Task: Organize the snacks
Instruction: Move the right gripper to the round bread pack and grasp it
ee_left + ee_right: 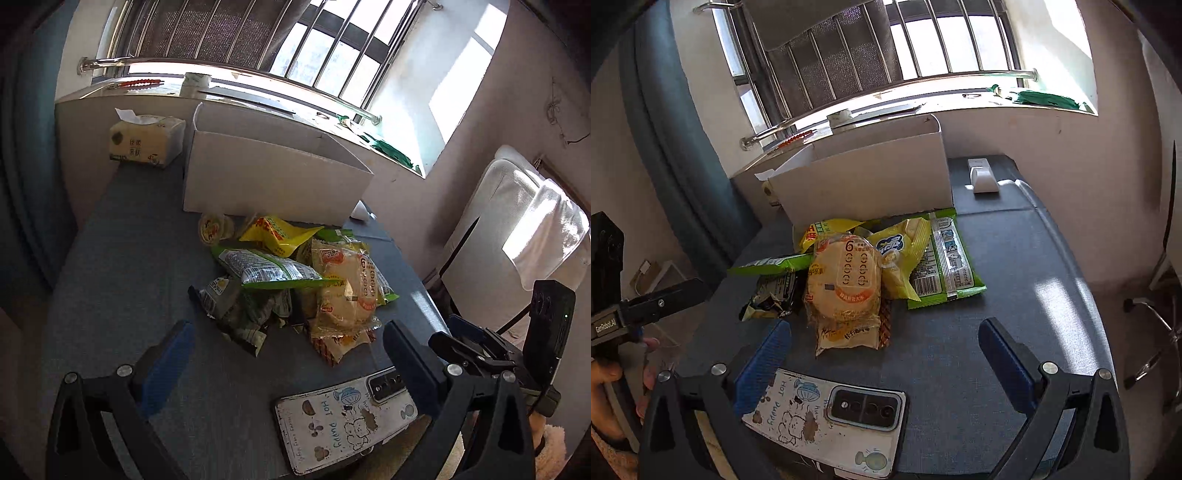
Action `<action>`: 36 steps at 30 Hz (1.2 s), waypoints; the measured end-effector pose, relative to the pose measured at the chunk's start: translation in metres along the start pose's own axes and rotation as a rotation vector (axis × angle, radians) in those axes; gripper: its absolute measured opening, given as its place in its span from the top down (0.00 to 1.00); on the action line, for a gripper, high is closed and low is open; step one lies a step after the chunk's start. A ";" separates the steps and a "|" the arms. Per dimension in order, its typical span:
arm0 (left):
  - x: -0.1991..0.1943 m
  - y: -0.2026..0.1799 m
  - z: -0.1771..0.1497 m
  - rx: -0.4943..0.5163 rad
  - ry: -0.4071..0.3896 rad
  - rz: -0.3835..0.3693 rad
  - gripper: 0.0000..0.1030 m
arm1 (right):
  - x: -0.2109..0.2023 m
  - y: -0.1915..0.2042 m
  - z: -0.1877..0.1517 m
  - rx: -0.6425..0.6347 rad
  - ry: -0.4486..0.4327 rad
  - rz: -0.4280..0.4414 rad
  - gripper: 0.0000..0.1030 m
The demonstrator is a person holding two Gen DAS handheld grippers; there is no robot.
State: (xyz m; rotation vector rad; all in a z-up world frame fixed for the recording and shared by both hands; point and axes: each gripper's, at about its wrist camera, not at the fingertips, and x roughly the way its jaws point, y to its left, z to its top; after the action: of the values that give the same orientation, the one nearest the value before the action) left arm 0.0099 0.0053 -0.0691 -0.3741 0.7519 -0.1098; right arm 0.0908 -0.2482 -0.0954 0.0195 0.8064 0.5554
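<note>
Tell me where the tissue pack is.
In the left wrist view, the tissue pack sits at the far left of the table, left of the white box.

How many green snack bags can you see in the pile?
2 clearly: one green bag lying flat on the pile's right side near the white box, one green bag on its left. Others may be hidden underneath.

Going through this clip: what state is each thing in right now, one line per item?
Left claw: open, empty.
Right claw: open, empty.
White box: open-topped, upright; inside not visible.
Snack pile: heaped on the table, outside the box.
Tissue pack: opened, sheet sticking up.
Phone: lying face down.
</note>
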 end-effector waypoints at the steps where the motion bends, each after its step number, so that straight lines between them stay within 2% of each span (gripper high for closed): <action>1: 0.000 -0.002 -0.004 0.005 0.001 -0.007 0.00 | 0.002 0.002 -0.005 -0.015 0.014 -0.015 0.00; 4: 0.000 -0.005 -0.011 -0.001 0.013 -0.026 0.00 | 0.006 0.007 -0.012 -0.046 0.039 -0.036 0.00; 8: -0.005 -0.007 -0.013 0.012 -0.001 -0.019 0.00 | 0.004 0.013 -0.009 -0.075 0.004 -0.072 0.00; 14: -0.009 0.012 -0.017 -0.037 0.004 0.005 0.00 | 0.013 0.028 -0.008 -0.122 0.013 -0.061 0.00; 18: -0.012 0.026 -0.022 -0.072 0.004 0.011 0.00 | 0.025 0.039 -0.005 -0.176 0.028 -0.093 0.00; 22: -0.015 0.038 -0.026 -0.098 0.004 0.015 0.00 | 0.041 0.052 0.011 -0.224 0.022 -0.125 0.00; 27: -0.023 0.046 -0.026 -0.118 -0.020 0.012 0.00 | 0.072 0.069 0.031 -0.219 0.056 -0.144 0.00; 34: -0.024 0.058 -0.028 -0.146 -0.016 0.018 0.00 | 0.107 0.076 0.035 -0.205 0.116 -0.208 0.00; 36: -0.024 0.058 -0.028 -0.147 -0.014 0.020 0.00 | 0.109 0.076 0.033 -0.210 0.122 -0.248 0.10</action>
State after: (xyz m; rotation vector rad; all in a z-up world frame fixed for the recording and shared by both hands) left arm -0.0288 0.0565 -0.0942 -0.5070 0.7520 -0.0328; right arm 0.1393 -0.1244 -0.1291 -0.3060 0.8512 0.4061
